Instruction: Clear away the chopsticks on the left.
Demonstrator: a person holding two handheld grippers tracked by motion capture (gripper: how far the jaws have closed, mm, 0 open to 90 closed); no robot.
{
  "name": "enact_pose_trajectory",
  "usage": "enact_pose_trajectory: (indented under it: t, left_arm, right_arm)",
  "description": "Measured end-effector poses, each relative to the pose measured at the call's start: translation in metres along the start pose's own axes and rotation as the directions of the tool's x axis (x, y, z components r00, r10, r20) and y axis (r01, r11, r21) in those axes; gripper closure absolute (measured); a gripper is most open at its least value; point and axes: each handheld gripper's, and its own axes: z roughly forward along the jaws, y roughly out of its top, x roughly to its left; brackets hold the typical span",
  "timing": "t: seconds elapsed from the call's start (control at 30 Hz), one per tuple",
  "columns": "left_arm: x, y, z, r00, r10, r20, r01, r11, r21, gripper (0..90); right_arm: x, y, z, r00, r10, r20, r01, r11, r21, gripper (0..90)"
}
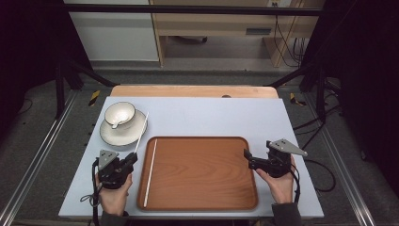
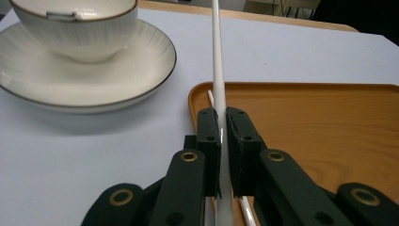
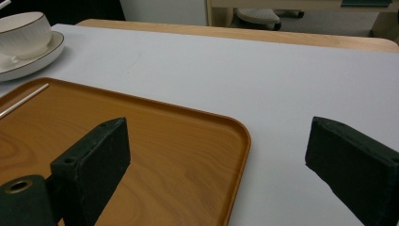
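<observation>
Chopstick (image 1: 150, 172) in wooden tray (image 1: 202, 173)

The pale blue table (image 1: 211, 113) carries a wooden tray (image 1: 202, 174) and a white saucer (image 1: 110, 134).

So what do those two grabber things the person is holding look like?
Both are black. The left gripper and right gripper each carry a grey three-cornered plate on top, and a thin black cable trails from each. Up close, the flat block-shaped jaws show brass-coloured rings at the joints. Dark sleeves cover the wrists.

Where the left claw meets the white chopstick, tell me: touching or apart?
Touching. The left gripper view shows the left claw shut on the white chopstick, both pads pressed against its sides.
</observation>
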Motion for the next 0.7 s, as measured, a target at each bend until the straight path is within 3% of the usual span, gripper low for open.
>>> enact_pose_trajectory:
  t: [0.43, 0.7]
  left_arm:
    - [-0.017, -0.034, -0.004, 0.9968, -0.080, 0.008, 0.080, 0.9968, -0.010, 84.2]
    - [-0.030, -0.044, -0.003, 0.9974, -0.072, -0.003, 0.072, 0.9973, -0.011, 84.2]
  right_arm:
    - [0.001, -0.001, 0.003, 0.9999, -0.012, 0.000, 0.012, 1.000, 0.011, 7.1]
    - [0.002, -0.002, 0.004, 0.9999, -0.011, -0.004, 0.011, 1.000, 0.015, 7.2]
